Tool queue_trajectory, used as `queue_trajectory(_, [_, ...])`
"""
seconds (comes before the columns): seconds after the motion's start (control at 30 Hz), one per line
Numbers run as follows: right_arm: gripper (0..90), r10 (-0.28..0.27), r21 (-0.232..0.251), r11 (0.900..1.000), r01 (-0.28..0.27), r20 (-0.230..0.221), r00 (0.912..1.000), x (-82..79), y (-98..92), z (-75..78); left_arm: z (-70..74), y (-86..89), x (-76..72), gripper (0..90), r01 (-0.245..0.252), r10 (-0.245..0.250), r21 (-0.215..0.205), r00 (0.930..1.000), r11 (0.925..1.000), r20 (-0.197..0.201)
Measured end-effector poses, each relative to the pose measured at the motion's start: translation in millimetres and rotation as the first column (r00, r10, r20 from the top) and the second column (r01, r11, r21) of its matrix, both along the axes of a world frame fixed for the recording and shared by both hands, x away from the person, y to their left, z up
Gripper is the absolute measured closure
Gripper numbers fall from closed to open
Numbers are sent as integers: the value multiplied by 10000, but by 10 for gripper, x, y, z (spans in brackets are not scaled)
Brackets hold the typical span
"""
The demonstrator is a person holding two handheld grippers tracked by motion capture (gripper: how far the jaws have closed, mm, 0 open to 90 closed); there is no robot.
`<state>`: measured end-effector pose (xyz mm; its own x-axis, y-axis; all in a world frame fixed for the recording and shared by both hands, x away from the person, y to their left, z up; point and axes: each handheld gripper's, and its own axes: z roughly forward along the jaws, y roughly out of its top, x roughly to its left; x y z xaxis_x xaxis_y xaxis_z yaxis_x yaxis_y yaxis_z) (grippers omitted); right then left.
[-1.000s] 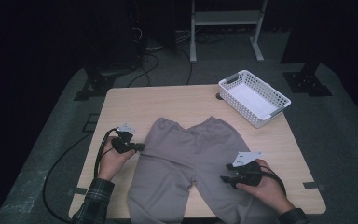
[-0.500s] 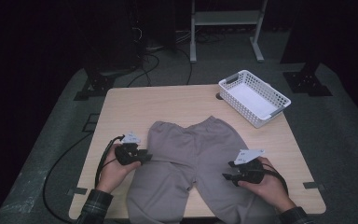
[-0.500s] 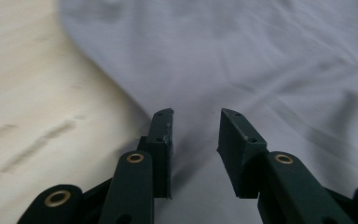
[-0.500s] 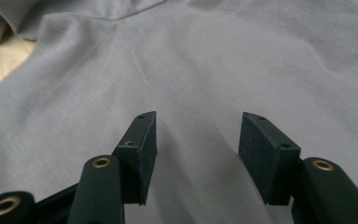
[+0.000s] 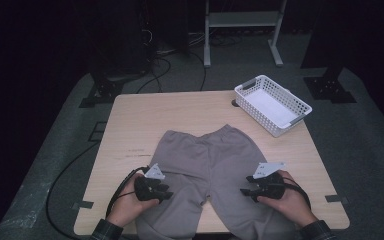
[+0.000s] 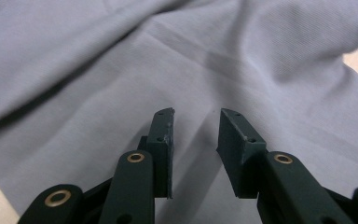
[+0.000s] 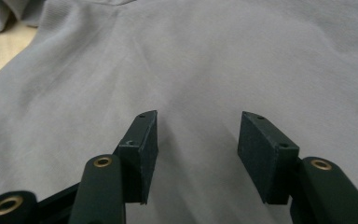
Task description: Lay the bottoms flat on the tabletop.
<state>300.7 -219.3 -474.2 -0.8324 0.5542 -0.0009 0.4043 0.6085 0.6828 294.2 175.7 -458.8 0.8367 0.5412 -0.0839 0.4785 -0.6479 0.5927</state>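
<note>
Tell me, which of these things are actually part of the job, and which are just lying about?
In use:
- grey trousers, spread flat on the table
- left gripper, jaws open over one trouser leg
- right gripper, jaws open over the other leg

Lying about:
- white basket, at the table's far right corner
- metal stand on the floor beyond the table

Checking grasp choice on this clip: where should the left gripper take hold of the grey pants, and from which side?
Probably the outer edge of the leg under the left gripper, coming in from the table's left side. The pants lie flat, waistband far, legs toward the person, so mid-panel offers no fold to pinch; the side edge on the bare table does. Both grippers hover open over cloth, the right gripper over the other leg.
</note>
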Motion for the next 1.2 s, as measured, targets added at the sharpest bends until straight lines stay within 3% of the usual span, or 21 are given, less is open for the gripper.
queue_trajectory(0.37, [464, 394, -279, 9988, -400, -187, 9990, -306, 16, 26, -15, 60, -452, 661, 291, -294, -230, 9995, 9993, -105])
queue_trajectory(0.5, [465, 565, -324, 9978, -572, -249, 9981, -385, 10, 31, -15, 96, -549, 666, 303, -313, -349, 9991, 9989, -270])
queue_trajectory(0.63, [490, 668, -385, 9969, -679, -295, 9973, -382, 5, 42, 3, 134, -491, 669, 30, -28, -403, 10000, 9992, 33])
queue_trajectory(0.8, [493, 697, -378, 9968, -710, -347, 9970, -339, 18, 46, 65, 166, -254, 628, -257, 303, -488, 9950, 9985, 949])
queue_trajectory(0.9, [493, 686, -352, 9969, -699, -358, 9970, -321, 21, 45, 37, 158, -94, 598, -278, 316, -383, 9943, 9989, 1022])
queue_trajectory(1.0, [493, 687, -343, 9970, -698, -328, 9971, -319, 13, 42, -32, 141, -2, 604, -234, 235, -20, 9958, 9997, 887])
queue_trajectory(1.2, [491, 650, -349, 9972, -660, -308, 9974, -321, 0, 40, -14, 171, -59, 760, -345, 323, 303, 9970, 9989, 706])
